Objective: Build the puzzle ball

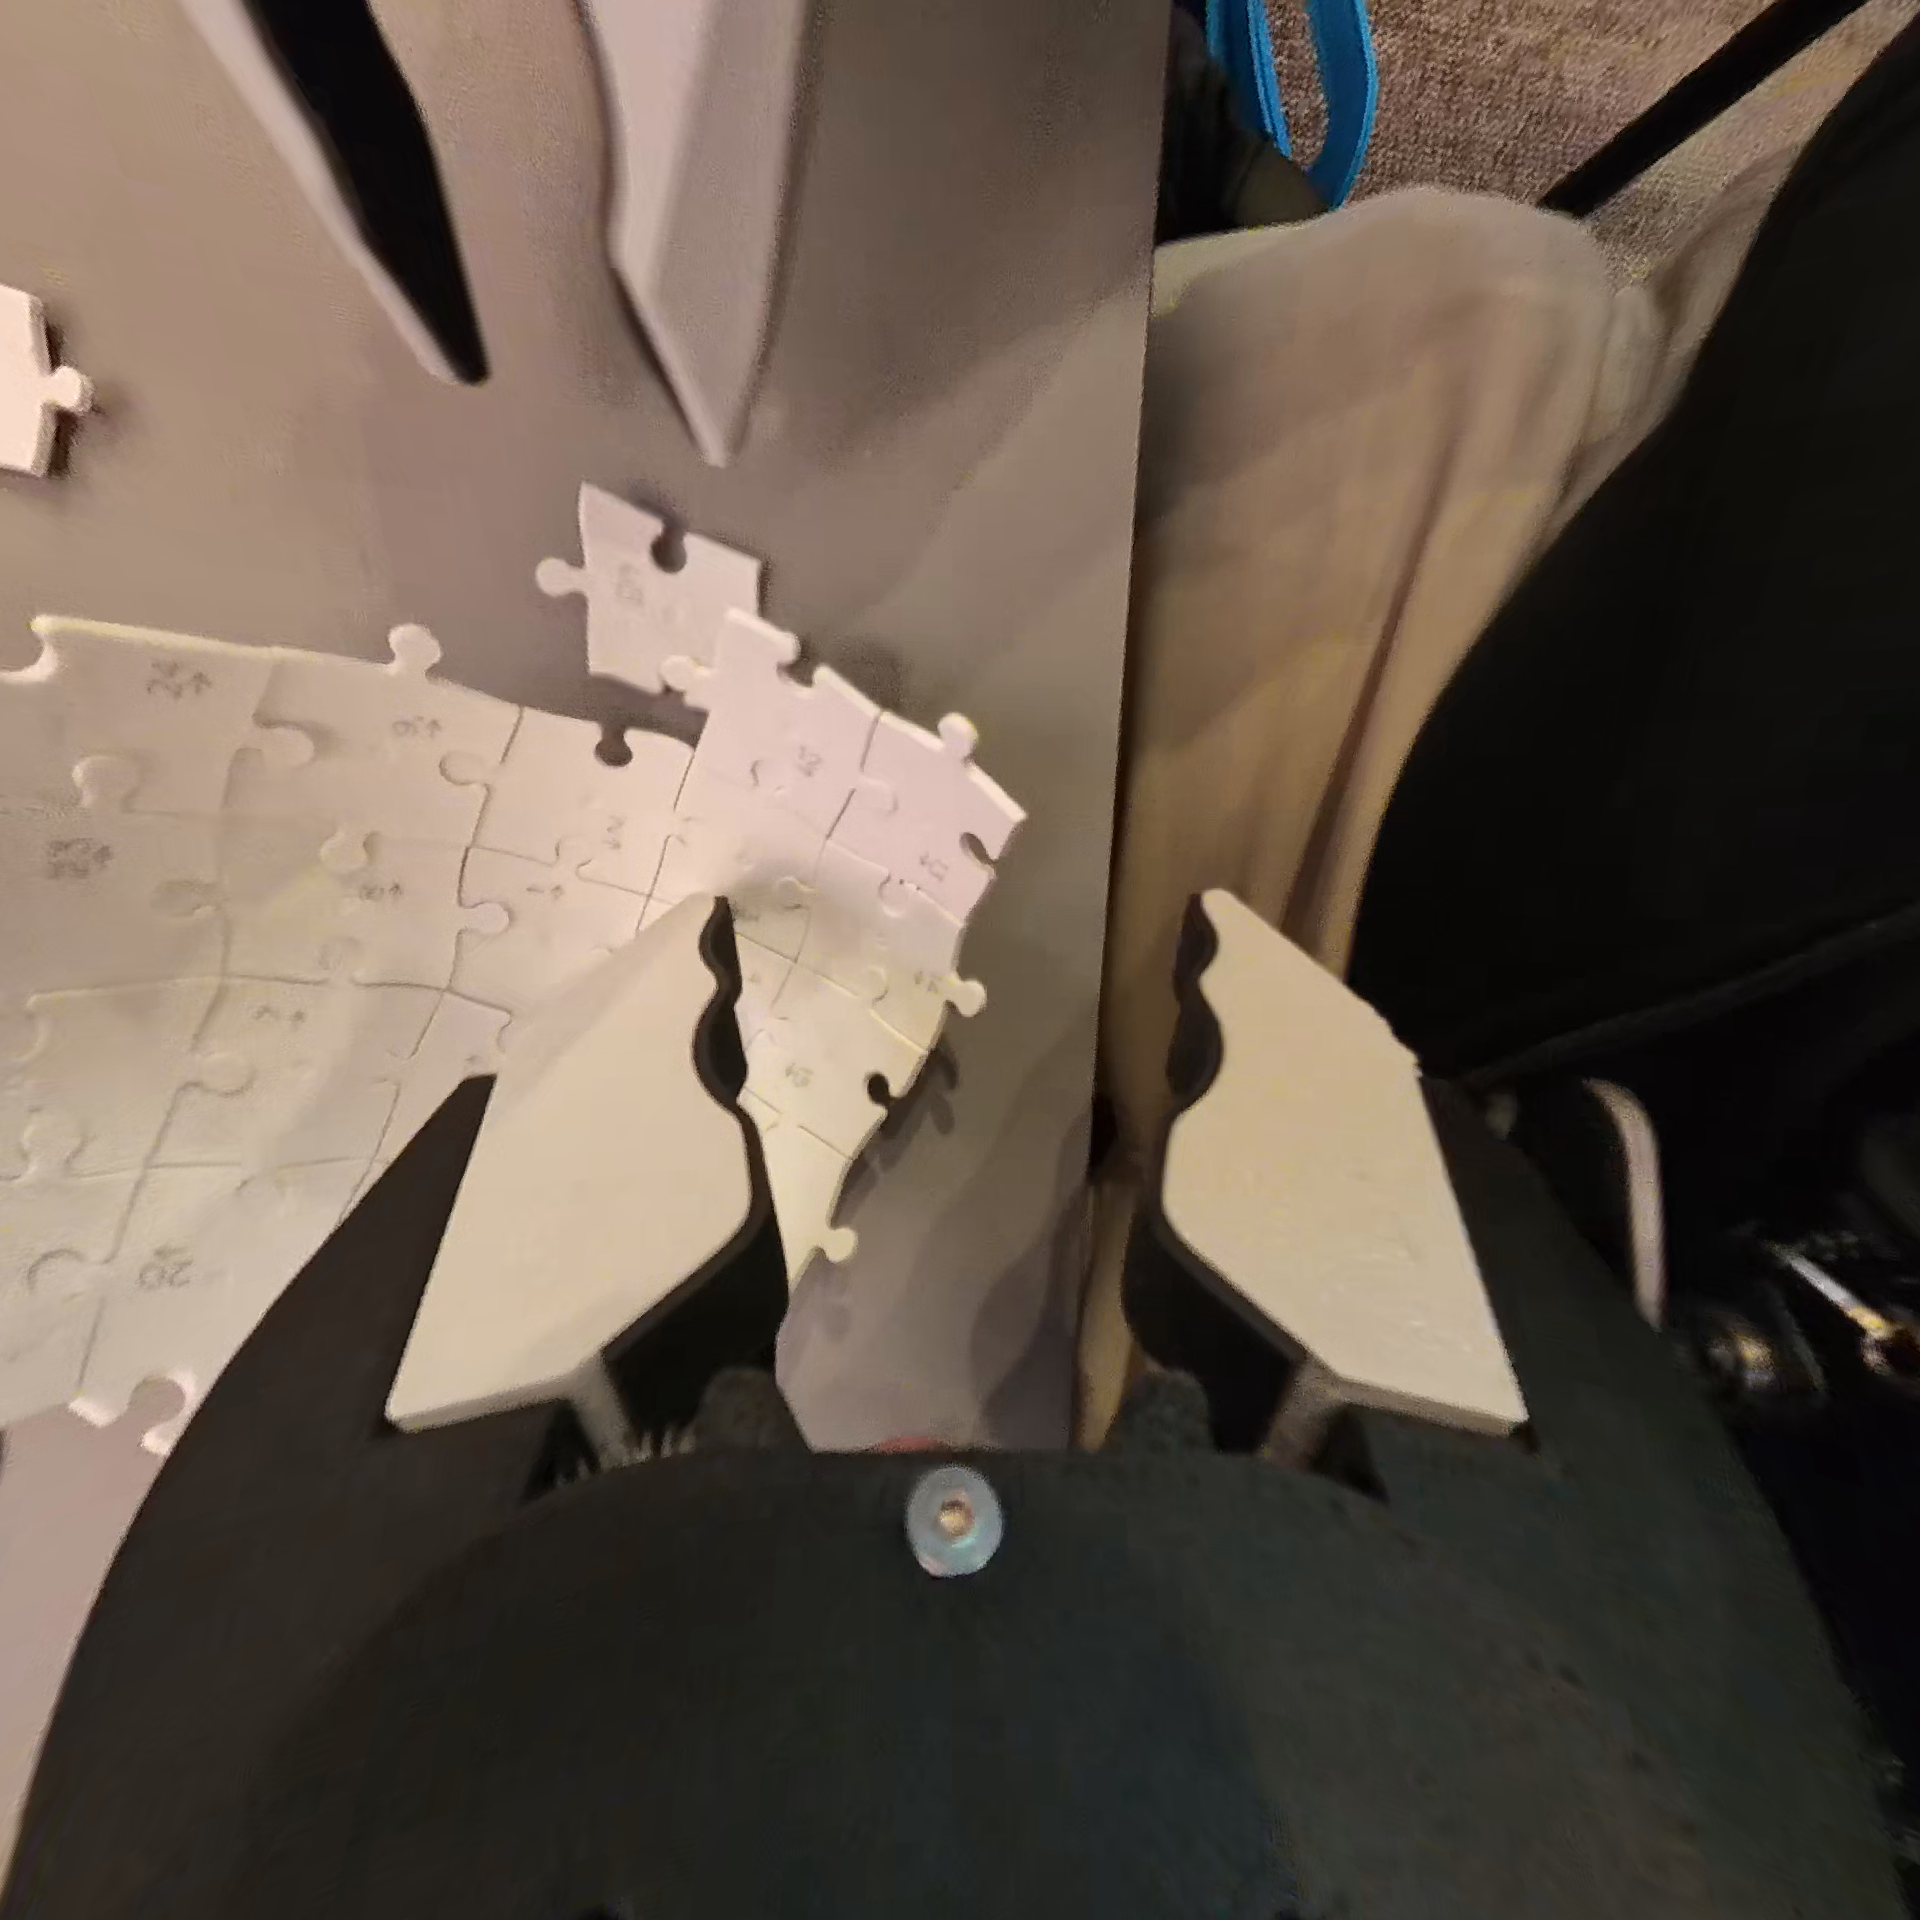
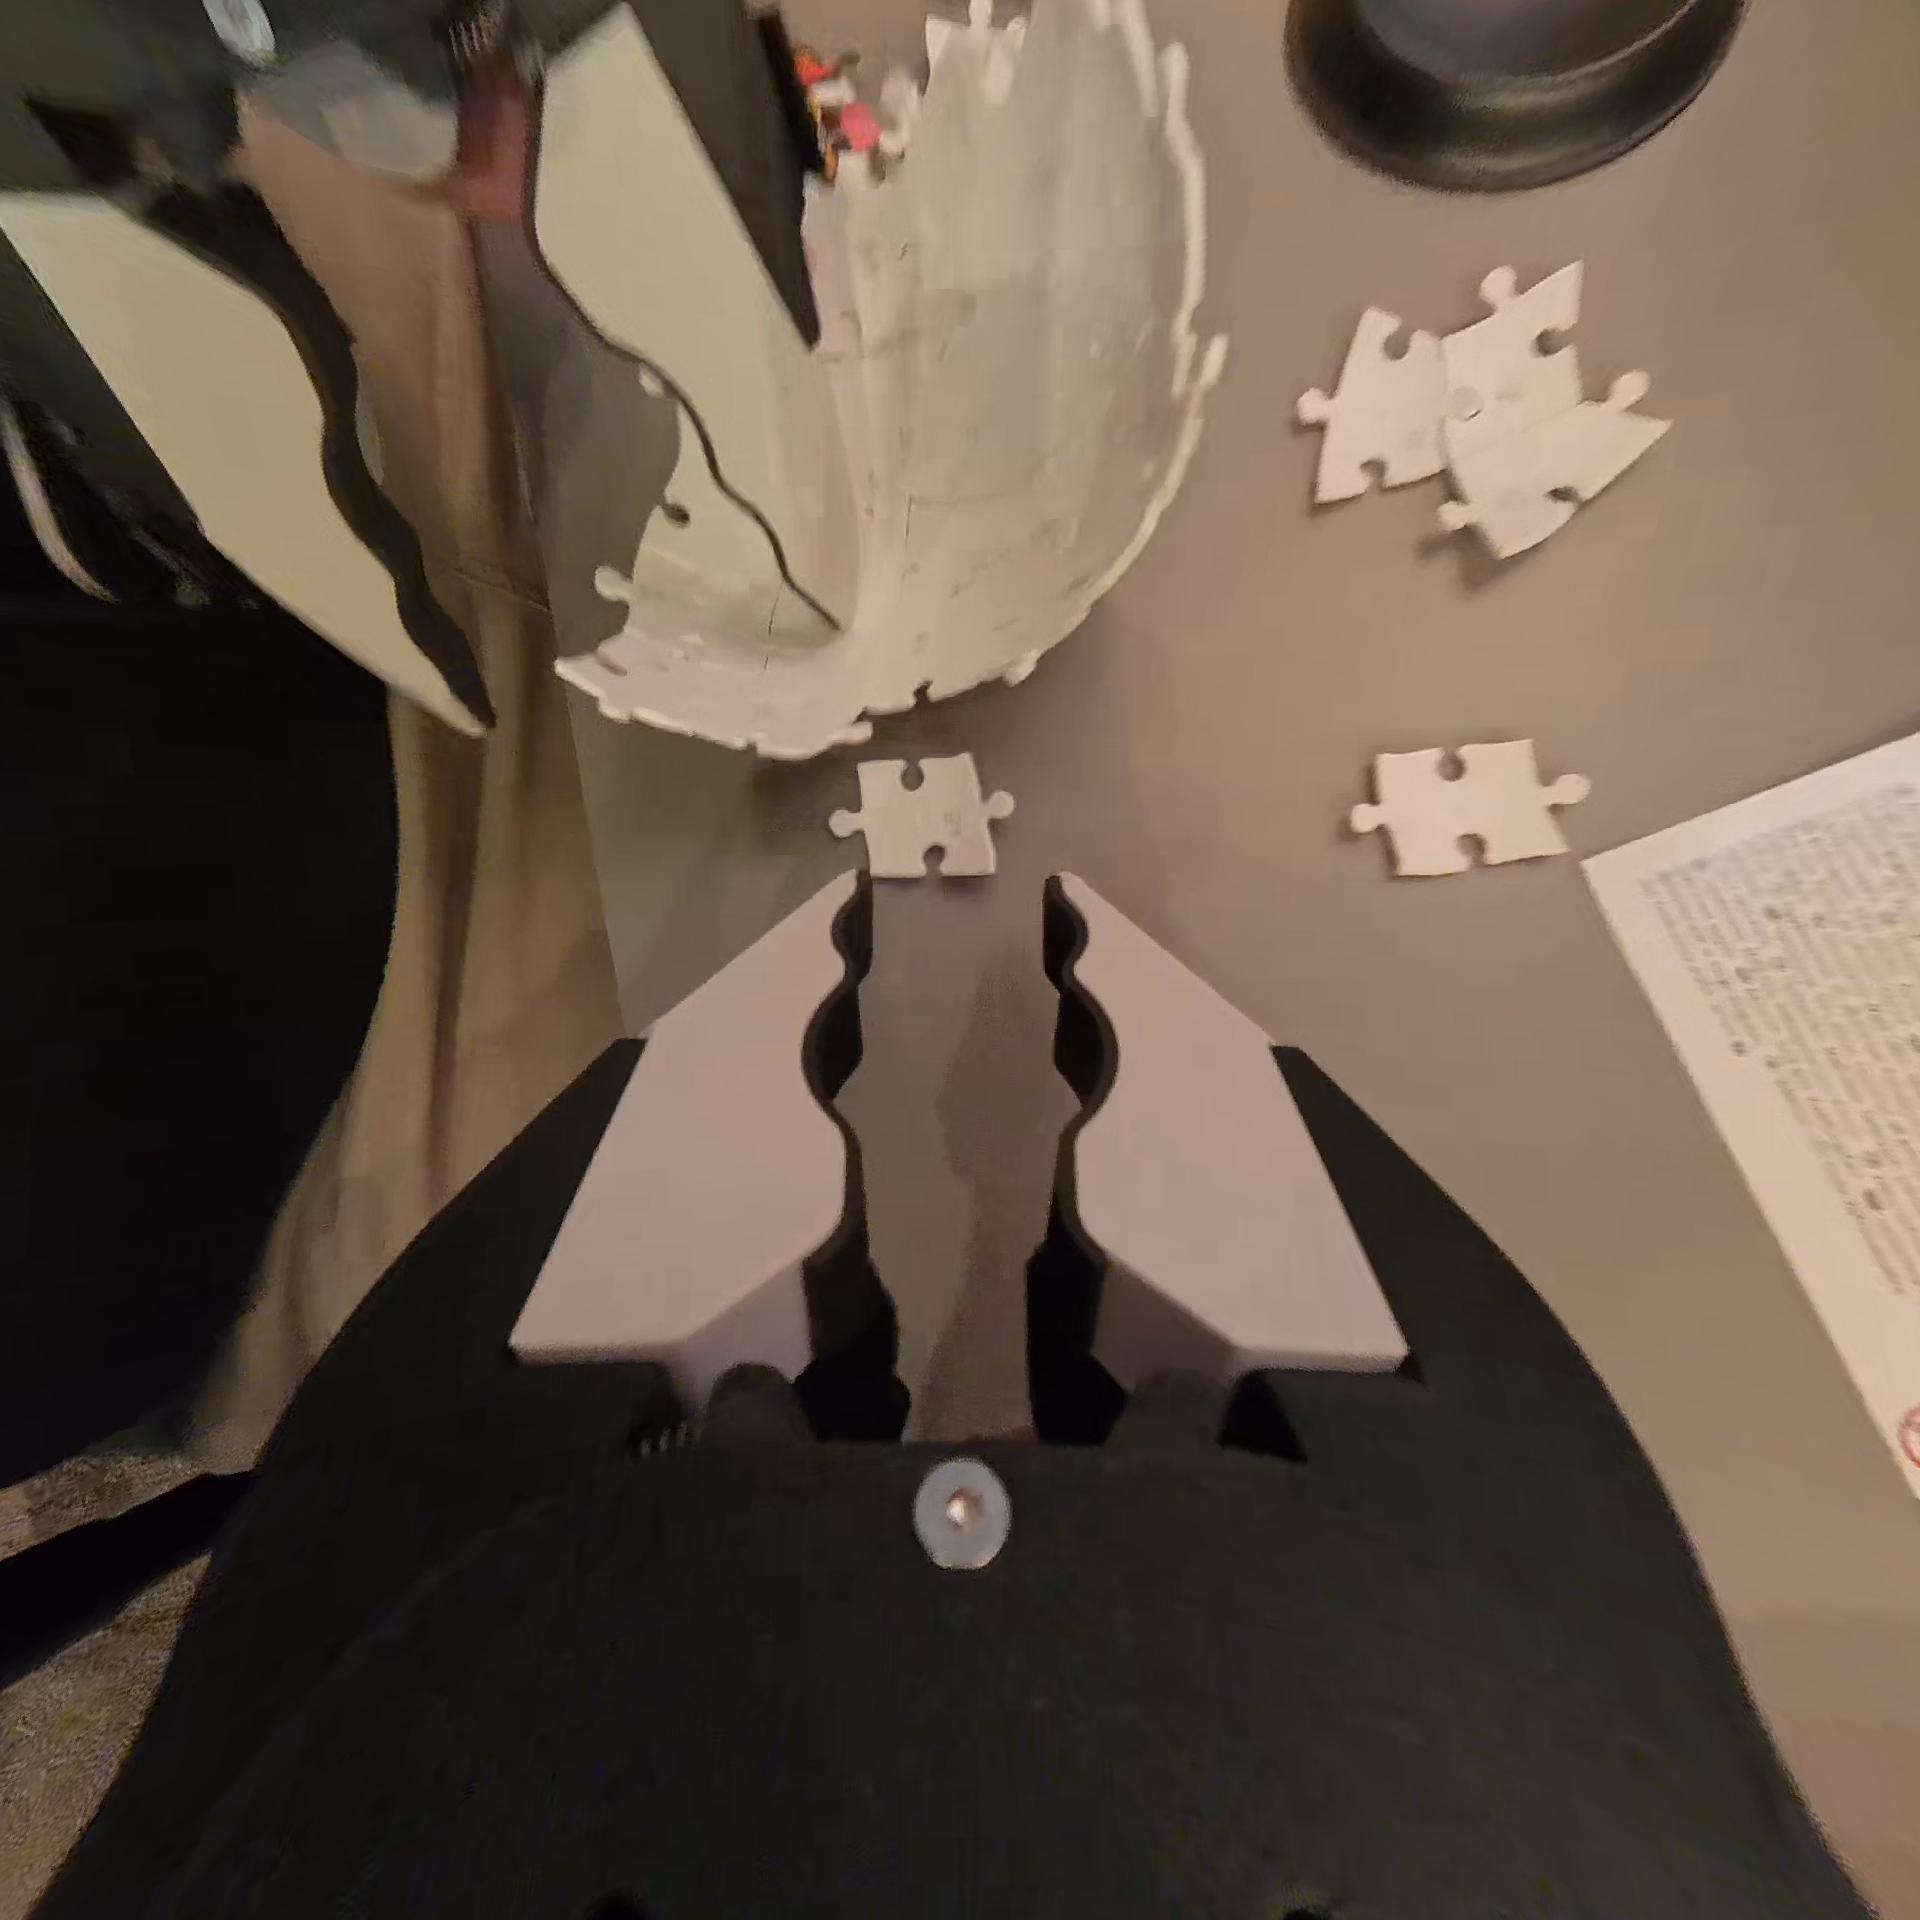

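The part-built puzzle ball [image 1: 312, 935] is a white curved shell of joined pieces lying on the grey table [image 1: 966, 364]. It also shows in the right wrist view [image 2: 987, 416]. My left gripper [image 1: 961, 914] is open, its jaws wide apart and straddling the shell's rim near the table edge. One of its fingers [image 2: 644, 208] sits inside the shell. My right gripper [image 2: 956, 888] is open and empty. A loose white piece [image 2: 925, 831] lies flat just beyond its tips, beside the shell. That piece also shows in the left wrist view [image 1: 655, 592].
More loose pieces lie to the right, an overlapping group [image 2: 1475, 405] and a joined pair [image 2: 1465, 805]. A printed sheet [image 2: 1787, 1039] lies at the right edge. A black round object [image 2: 1507, 94] stands behind. The table edge [image 1: 1132, 727] runs beside a person's beige trouser leg [image 1: 1351, 520].
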Motion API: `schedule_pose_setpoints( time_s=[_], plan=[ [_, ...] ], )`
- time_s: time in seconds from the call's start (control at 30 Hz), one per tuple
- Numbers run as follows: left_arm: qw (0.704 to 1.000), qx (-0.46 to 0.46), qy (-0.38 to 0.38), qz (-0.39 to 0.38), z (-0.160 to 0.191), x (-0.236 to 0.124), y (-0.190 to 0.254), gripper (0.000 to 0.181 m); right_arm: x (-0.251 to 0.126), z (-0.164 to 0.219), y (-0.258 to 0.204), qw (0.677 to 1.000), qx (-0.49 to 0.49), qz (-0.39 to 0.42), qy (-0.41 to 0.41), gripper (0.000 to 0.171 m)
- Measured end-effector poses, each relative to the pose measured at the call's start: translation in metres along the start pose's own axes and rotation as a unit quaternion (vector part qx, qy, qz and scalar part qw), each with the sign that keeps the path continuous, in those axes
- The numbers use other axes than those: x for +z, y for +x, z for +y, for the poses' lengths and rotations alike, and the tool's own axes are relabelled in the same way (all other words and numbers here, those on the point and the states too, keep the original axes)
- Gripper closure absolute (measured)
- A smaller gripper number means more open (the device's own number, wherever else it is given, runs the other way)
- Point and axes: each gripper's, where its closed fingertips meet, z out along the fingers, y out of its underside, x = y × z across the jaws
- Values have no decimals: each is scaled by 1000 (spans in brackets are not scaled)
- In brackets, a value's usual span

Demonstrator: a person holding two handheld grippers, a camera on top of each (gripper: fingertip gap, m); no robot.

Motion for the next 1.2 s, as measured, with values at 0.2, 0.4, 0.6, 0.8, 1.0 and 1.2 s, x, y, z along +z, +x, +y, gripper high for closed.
schedule_pose_setpoints(
  time_s=[0.2,0.4,0.6,0.8,1.0,1.2],
  plan=[
    [998,40,-36,-14,20,-7,-8,102,22,2,-4,999,-7,34,-7,131],
    [996,55,-51,-45,33,-17,-16,99,25,-2,-3,999,-13,38,6,158],
    [996,52,-14,-74,30,-25,-13,95,20,-3,-2,999,-16,30,7,161],
    [995,61,-10,-78,29,-17,-3,92,21,-2,-12,1000,9,26,-11,124],
    [993,88,-27,-68,32,-2,8,91,26,1,-9,997,-4,75,-18,128],
    [991,99,-34,-80,35,-2,7,92,23,-4,-12,997,-8,79,-1,133]
  ],
)
